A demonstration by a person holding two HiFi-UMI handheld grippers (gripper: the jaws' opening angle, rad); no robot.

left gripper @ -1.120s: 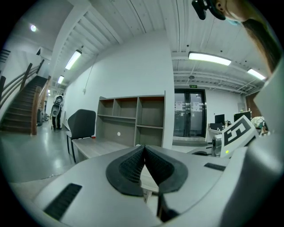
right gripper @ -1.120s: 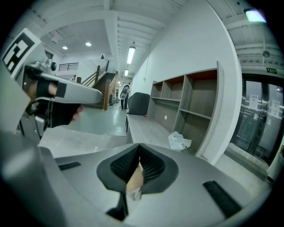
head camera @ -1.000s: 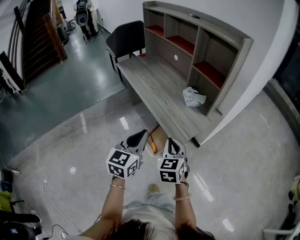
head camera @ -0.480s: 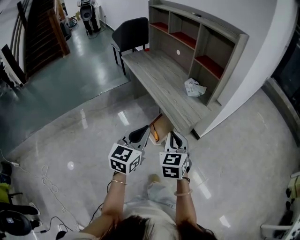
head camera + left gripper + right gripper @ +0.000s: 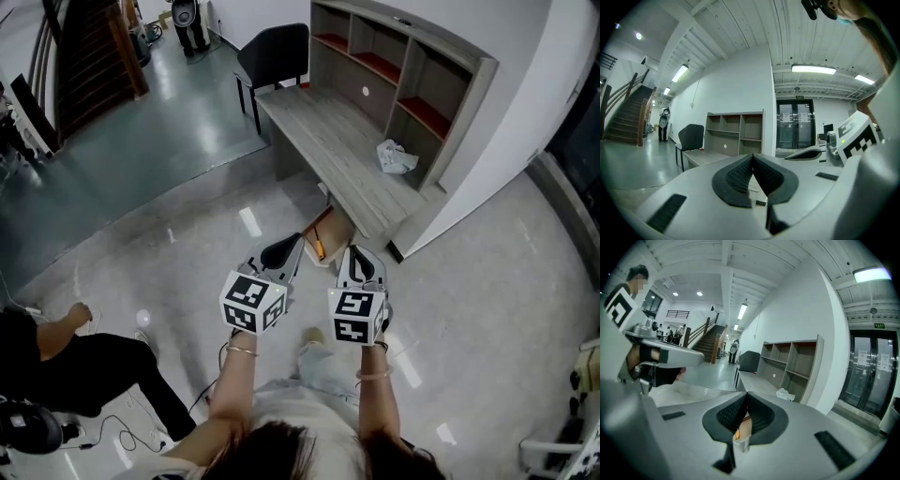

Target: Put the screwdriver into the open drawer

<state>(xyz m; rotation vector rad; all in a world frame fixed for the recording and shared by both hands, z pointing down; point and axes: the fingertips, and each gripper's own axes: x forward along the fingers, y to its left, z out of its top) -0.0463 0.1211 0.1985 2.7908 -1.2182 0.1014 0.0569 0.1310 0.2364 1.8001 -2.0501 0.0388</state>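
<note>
An open wooden drawer sticks out from under the grey desk, low near the floor. An orange-handled screwdriver appears to lie inside it at the near end. My left gripper and right gripper hover side by side just short of the drawer, both shut with nothing between their pads. In the left gripper view the left gripper has its pads pressed together. In the right gripper view the right gripper is shut too, and the drawer with a bit of orange shows below the pads.
The desk carries a shelf hutch and a crumpled white bag. A black chair stands at its far end. A person in black crouches at lower left near cables. Stairs rise at the upper left.
The desk and drawer have slid up and right in the head view. A person in black has come into view at lower left. Both grippers stay shut and side by side.
</note>
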